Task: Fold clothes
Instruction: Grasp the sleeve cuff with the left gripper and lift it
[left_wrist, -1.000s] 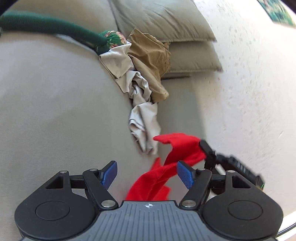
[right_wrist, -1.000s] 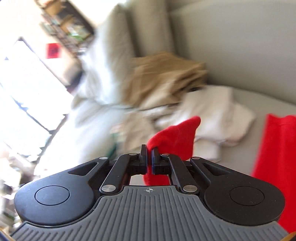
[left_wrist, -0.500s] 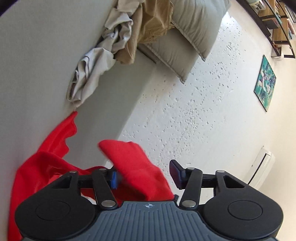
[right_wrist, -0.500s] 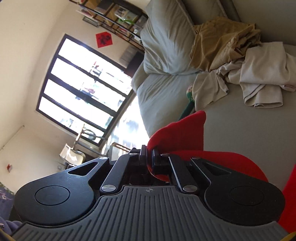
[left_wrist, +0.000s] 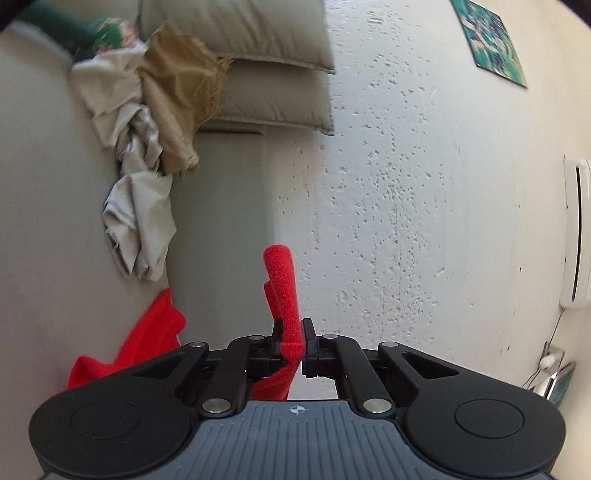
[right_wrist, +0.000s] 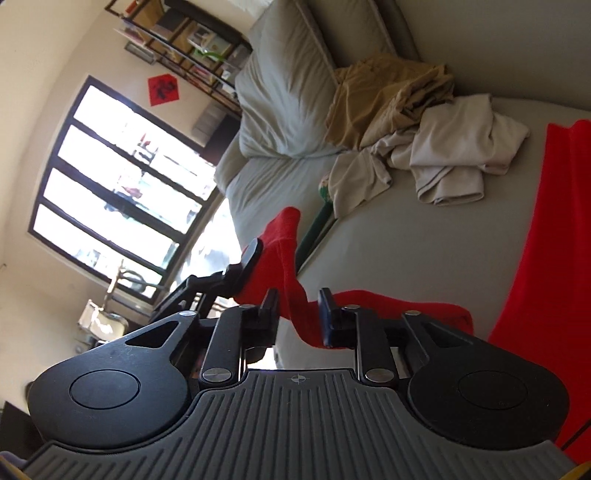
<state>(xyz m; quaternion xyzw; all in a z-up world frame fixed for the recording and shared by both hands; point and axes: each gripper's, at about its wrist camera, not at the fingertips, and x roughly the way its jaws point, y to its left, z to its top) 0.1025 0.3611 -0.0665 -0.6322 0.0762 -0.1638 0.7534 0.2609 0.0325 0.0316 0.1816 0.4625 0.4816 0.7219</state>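
Note:
A red garment is lifted above a grey sofa seat. My left gripper is shut on a corner of it; a red tip sticks up past the jaws and more red cloth hangs lower left. In the right wrist view my right gripper has opened a little; the red garment still runs between its jaws. My left gripper shows there too, clamped on the same cloth. A wide red panel hangs at the right.
A pile of beige and tan clothes lies on the seat by two grey cushions, also in the right wrist view. A green item lies beyond. A speckled white wall and a window are behind.
My left gripper has closed on the red garment's corner. My right gripper's jaws have parted from fully shut. Both views have swung.

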